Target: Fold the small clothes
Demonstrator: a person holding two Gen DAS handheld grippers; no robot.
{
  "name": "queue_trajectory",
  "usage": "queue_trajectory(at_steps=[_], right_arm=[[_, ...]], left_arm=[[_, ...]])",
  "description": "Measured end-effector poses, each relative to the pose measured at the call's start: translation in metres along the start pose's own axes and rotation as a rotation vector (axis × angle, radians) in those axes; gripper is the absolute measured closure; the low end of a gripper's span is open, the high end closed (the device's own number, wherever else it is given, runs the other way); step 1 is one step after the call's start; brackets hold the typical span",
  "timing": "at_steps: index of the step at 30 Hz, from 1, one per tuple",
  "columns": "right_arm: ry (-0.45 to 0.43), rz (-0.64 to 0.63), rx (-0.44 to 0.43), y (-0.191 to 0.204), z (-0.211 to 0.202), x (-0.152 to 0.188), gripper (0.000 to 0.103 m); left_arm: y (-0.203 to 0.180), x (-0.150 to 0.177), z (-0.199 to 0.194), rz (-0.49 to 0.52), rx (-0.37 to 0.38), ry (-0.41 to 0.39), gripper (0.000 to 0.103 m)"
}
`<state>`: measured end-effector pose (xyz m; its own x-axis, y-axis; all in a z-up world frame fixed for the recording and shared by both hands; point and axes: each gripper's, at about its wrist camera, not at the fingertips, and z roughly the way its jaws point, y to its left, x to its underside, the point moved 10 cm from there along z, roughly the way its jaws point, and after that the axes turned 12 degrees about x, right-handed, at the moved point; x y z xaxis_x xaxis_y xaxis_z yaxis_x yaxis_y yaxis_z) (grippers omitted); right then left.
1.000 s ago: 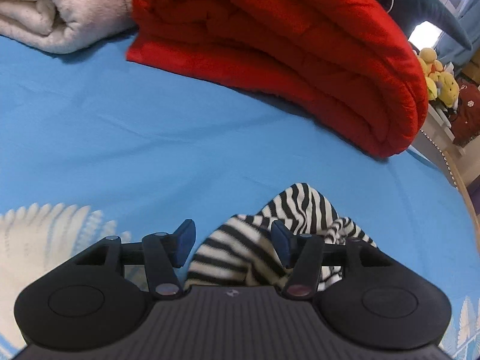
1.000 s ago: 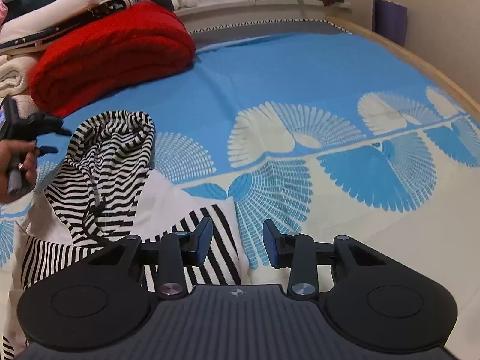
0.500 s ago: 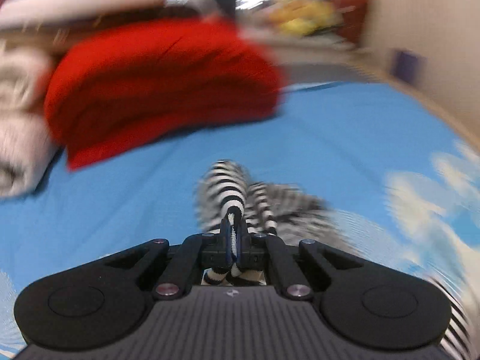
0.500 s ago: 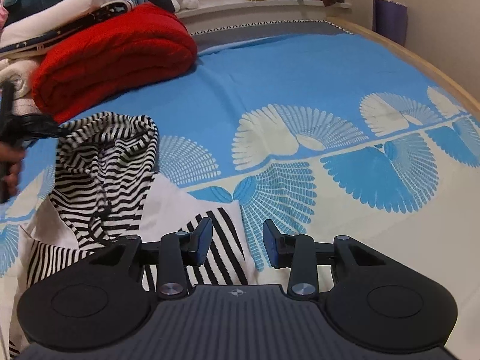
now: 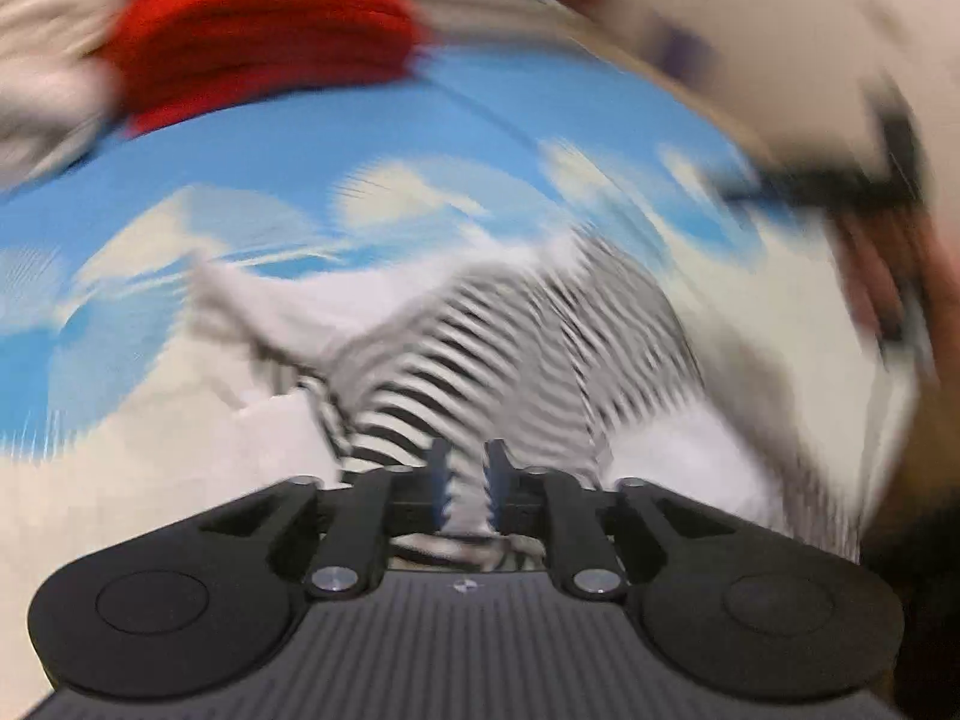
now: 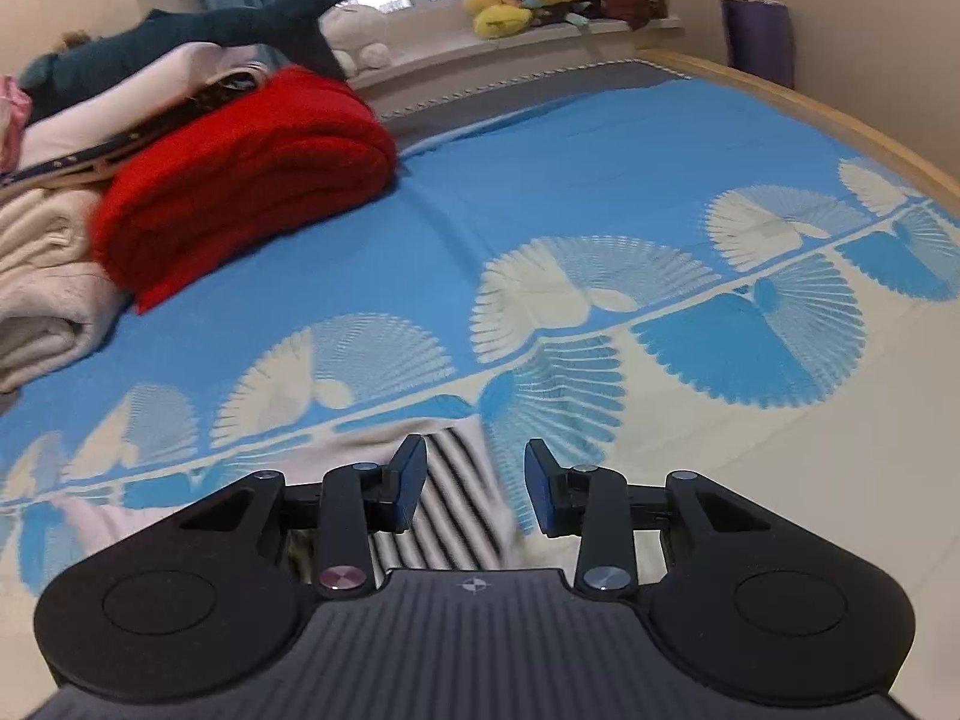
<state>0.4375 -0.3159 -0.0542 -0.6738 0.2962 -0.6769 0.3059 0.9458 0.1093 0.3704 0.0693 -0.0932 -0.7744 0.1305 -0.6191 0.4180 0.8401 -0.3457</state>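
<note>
While the fold is under way: striped top (image 5: 480, 360) lies on the bed (image 6: 600, 180).
Left gripper (image 5: 467, 483): fingers opening, striped cloth between them, likely letting go.
Right gripper (image 6: 474, 492): fingers spread, empty, above the hem.

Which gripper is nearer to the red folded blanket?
Cannot tell. The red blanket lies far ahead and to the left of both grippers. The left gripper, jaws opening, has the striped garment between them; the right gripper hangs open.
</note>
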Motion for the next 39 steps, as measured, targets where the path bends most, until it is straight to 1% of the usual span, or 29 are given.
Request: queue_trajectory(at_steps=[1,2,3,5,7,8,10,11,12,13,14,16,17,18,19,20,21,22,23,24,25,26,29,31,32,34,36,38,39], right_arm=[[0.004,0.0,-0.015,0.003,-0.001,0.002,0.065],[0.007,-0.004,-0.025,0.007,-0.001,0.004,0.065],[0.01,-0.011,-0.036,0.012,-0.001,0.007,0.065],[0.041,-0.013,-0.075,0.022,0.0,0.015,0.064],[0.118,0.005,-0.144,0.033,0.004,0.027,0.064],[0.161,0.008,-0.181,0.04,0.007,0.035,0.064],[0.246,-0.001,-0.248,0.056,0.011,0.053,0.064],[0.294,-0.01,-0.278,0.064,0.014,0.063,0.064],[0.328,-0.013,-0.296,0.071,0.015,0.071,0.064],[0.364,-0.013,-0.31,0.076,0.017,0.079,0.064],[0.399,-0.015,-0.317,0.08,0.019,0.087,0.064],[0.443,-0.019,-0.298,0.083,0.024,0.098,0.064],[0.432,-0.009,-0.273,0.079,0.027,0.096,0.064],[0.408,0.004,-0.245,0.073,0.028,0.09,0.064],[0.383,0.016,-0.226,0.067,0.029,0.083,0.064],[0.359,0.034,-0.212,0.06,0.029,0.075,0.064],[0.346,0.057,-0.204,0.054,0.029,0.07,0.064],[0.343,0.079,-0.201,0.048,0.029,0.067,0.064],[0.35,0.095,-0.2,0.044,0.031,0.068,0.063],[0.36,0.1,-0.202,0.042,0.032,0.071,0.062],[0.377,0.096,-0.204,0.043,0.034,0.075,0.062],[0.398,0.083,-0.208,0.045,0.036,0.082,0.062],[0.467,0.044,-0.236,0.057,0.038,0.108,0.062],[0.508,0.028,-0.248,0.068,0.038,0.123,0.062],[0.524,0.018,-0.257,0.074,0.037,0.13,0.062],[0.545,0.003,-0.263,0.084,0.038,0.14,0.062],[0.567,-0.012,-0.266,0.094,0.04,0.149,0.062],[0.585,-0.012,-0.276,0.102,0.043,0.155,0.062],[0.588,-0.014,-0.275,0.106,0.044,0.157,0.066]], left_arm=[[0.011,-0.001,0.002,-0.091,-0.016,-0.052,0.058],[0.015,-0.002,0.008,-0.168,-0.026,-0.079,0.053],[0.023,0.004,0.013,-0.235,-0.037,-0.078,0.053],[0.042,0.013,0.029,-0.383,-0.08,-0.004,0.05],[0.052,0.018,0.044,-0.44,-0.086,0.049,0.041],[0.057,0.023,0.052,-0.46,-0.087,0.075,0.039],[0.061,0.04,0.064,-0.5,-0.1,0.157,0.041],[0.066,0.047,0.068,-0.509,-0.123,0.178,0.065],[0.068,0.047,0.068,-0.508,-0.135,0.166,0.088],[0.064,0.041,0.067,-0.497,-0.121,0.141,0.098],[0.052,0.027,0.063,-0.459,-0.072,0.085,0.098],[0.015,0.0,0.044,-0.339,0.068,-0.025,0.098],[-0.009,-0.012,0.037,-0.282,0.16,-0.059,0.098],[-0.035,-0.017,0.033,-0.235,0.27,-0.061,0.098],[-0.061,-0.015,0.034,-0.195,0.386,-0.022,0.098],[-0.082,-0.004,0.038,-0.155,0.475,0.052,0.096],[-0.1,0.01,0.043,-0.104,0.527,0.148,0.095],[-0.108,0.024,0.05,-0.047,0.514,0.221,0.09],[-0.107,0.033,0.055,-0.011,0.468,0.253,0.089],[-0.098,0.034,0.058,-0.034,0.435,0.259,0.088],[-0.084,0.029,0.058,-0.107,0.417,0.242,0.08],[-0.065,0.019,0.059,-0.182,0.389,0.205,0.069],[-0.001,0.002,0.054,-0.381,0.213,0.088,0.065],[0.031,0.005,0.058,-0.495,0.107,0.072,0.065],[0.042,0.011,0.062,-0.541,0.07,0.087,0.065],[0.056,0.025,0.075,-0.6,0.026,0.149,0.065],[0.058,0.036,0.084,-0.629,0.026,0.188,0.065],[0.055,0.045,0.084,-0.629,0.024,0.208,0.065],[0.055,0.047,0.087,-0.622,0.015,0.219,0.065]])
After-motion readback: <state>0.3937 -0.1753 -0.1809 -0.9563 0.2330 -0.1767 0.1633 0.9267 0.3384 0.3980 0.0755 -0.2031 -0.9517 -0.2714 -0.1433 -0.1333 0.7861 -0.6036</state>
